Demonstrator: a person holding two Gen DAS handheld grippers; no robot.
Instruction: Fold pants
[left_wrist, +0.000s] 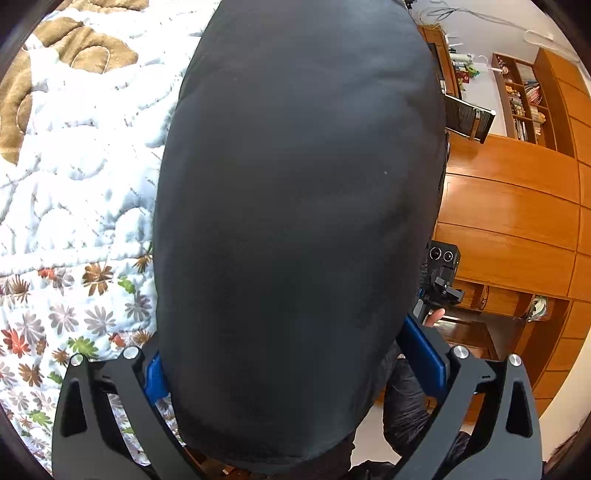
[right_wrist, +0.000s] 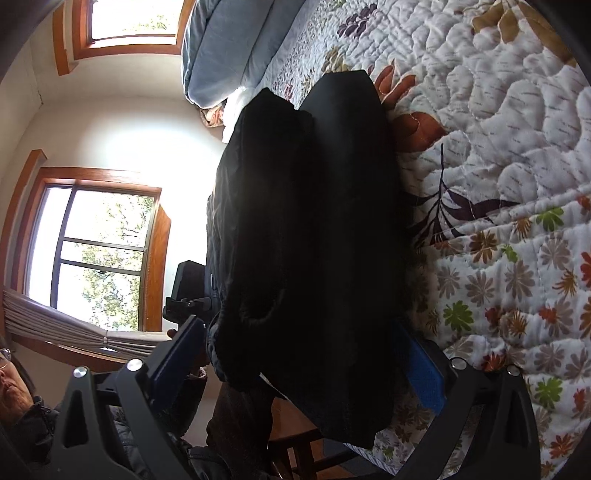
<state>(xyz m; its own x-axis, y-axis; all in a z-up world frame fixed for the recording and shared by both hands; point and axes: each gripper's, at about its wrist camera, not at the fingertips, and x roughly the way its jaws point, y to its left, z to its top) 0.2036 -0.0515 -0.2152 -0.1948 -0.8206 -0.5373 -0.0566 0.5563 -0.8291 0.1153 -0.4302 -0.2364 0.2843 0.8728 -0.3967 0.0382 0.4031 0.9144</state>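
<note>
The black pants (left_wrist: 295, 221) fill the middle of the left wrist view, a thick folded bundle lying on the quilted bed. My left gripper (left_wrist: 295, 369) has its blue-padded fingers (left_wrist: 424, 354) on either side of the bundle, jaws wide around it. In the right wrist view the same pants (right_wrist: 314, 229) lie as a dark, bulky stack at the bed's edge. My right gripper (right_wrist: 295, 362) straddles it too, with blue pads (right_wrist: 417, 362) spread wide on both sides. The other gripper (left_wrist: 441, 273) shows past the pants in the left wrist view.
The floral quilt (left_wrist: 81, 184) covers the bed (right_wrist: 498, 184). Wooden cabinets and shelves (left_wrist: 517, 206) stand beyond it. Grey pillows (right_wrist: 225, 44) lie at the head of the bed. Windows (right_wrist: 99, 251) and the person's face (right_wrist: 11, 376) are on the left.
</note>
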